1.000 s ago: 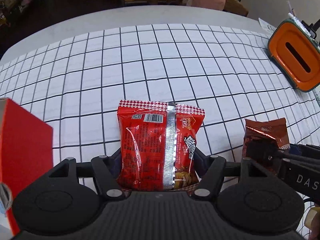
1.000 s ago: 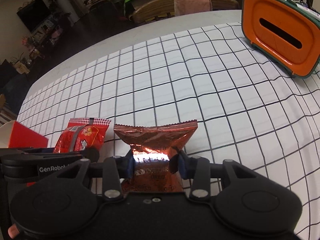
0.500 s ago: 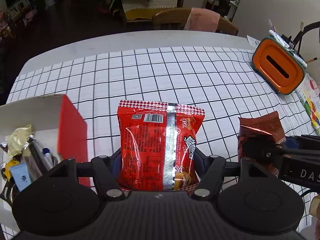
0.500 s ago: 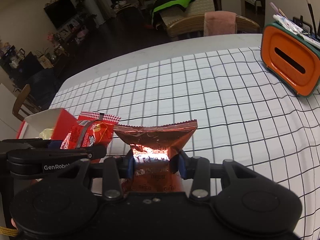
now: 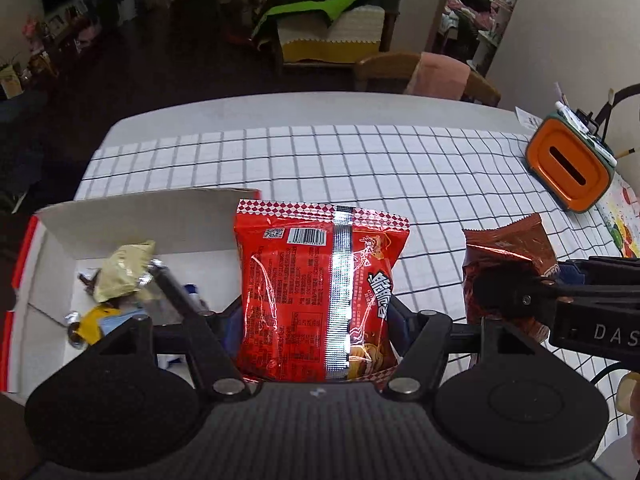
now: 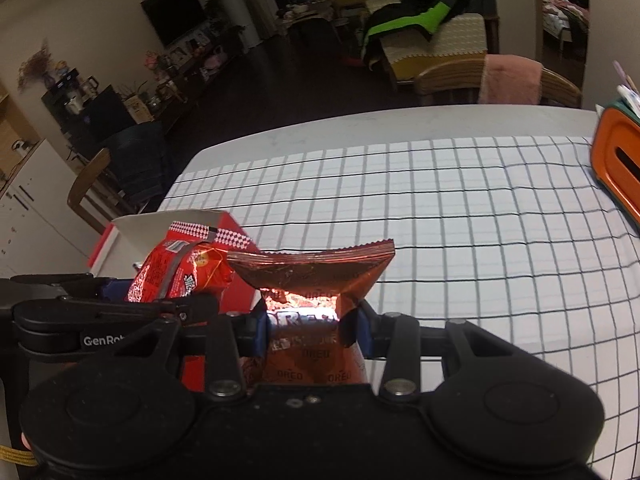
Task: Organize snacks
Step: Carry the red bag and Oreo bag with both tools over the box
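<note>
The left gripper [image 5: 316,320] is clamped on a red snack bag [image 5: 320,300], held upright above the grid cloth [image 5: 360,168], just right of the open box [image 5: 160,216]. The right gripper [image 6: 310,328] pinches a brown Oreo pack [image 6: 312,276], also off the table, its crimped top fanning out above the fingers. The two bags hang side by side, near each other. Inside the box lie a yellowish wrapper [image 5: 124,270] and a few small items too jumbled to name. An orange case [image 5: 568,168] sits at the cloth's far right.
</note>
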Demonstrator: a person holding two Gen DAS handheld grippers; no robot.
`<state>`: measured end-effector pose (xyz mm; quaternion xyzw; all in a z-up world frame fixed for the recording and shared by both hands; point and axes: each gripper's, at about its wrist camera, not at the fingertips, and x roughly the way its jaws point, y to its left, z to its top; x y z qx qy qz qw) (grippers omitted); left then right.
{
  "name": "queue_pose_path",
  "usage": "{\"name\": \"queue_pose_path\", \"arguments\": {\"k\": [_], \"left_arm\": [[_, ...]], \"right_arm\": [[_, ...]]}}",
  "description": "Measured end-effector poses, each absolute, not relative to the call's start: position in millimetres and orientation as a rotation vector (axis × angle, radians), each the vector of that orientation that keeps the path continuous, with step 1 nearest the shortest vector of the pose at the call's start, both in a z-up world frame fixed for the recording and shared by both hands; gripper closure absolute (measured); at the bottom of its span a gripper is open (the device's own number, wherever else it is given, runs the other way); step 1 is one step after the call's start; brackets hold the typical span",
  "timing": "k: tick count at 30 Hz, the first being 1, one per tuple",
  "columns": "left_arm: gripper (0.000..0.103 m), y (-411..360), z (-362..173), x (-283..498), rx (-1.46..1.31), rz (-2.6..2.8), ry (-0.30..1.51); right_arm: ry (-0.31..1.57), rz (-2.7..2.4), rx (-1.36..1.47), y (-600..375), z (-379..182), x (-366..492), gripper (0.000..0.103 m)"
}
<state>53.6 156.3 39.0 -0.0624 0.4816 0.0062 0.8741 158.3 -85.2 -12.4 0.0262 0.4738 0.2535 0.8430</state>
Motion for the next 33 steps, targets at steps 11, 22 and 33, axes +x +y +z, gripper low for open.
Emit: {"name": "queue_pose_path", "arguments": {"k": [11, 22, 33], "left_arm": [[0.035, 264, 44, 27, -0.164, 0.128, 0.983], [0.035, 300, -2, 57, -0.146, 0.235, 1.040], [0.035, 285, -56, 96, -0.101, 0.229, 1.104]], "right_arm": [[0.994, 0.637, -0.020, 9, -10, 159, 0.063], [1.026, 0.691, -0.109, 91, -32, 160, 0.063], [1.093, 0.711, -0.222, 141, -76, 147, 0.063]]}}
